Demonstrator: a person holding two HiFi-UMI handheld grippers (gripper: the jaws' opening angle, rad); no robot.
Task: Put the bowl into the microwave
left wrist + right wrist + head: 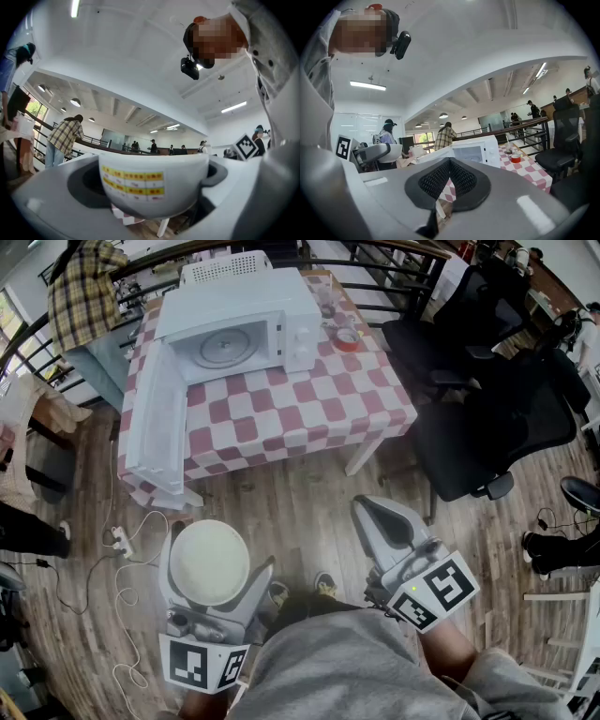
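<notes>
Head view: the bowl is seen from above, pale and round, clamped betw. the wide-spread jaws of the left gripper, low at the pic's left, over the wood floor and well short of the table. The right gripper is held beside it at the right, jaws together, nothing in them. On the checked tabletop the microwave is set at the far-left corner. Its door is swung fully open past the tabletop's left edge, and the turntable is exposed. A red tape roll is laid just right of the microwave, nr the far-right corner. Black office chairs are parked right of the table.

Left gripper view: the bowl is seen side-on, upright, its walls pressed by the dark pads on both sides. A label w/ yellow bands is stuck on its front. A person in a plaid shirt is stood at a railing beyond.

Right gripper view: the ribbed pads are closed on each other, w/ nothing betw. them. The microwave, checked table and tape roll are seen ahead. The bowl in the left gripper is visible at the left edge.
</notes>
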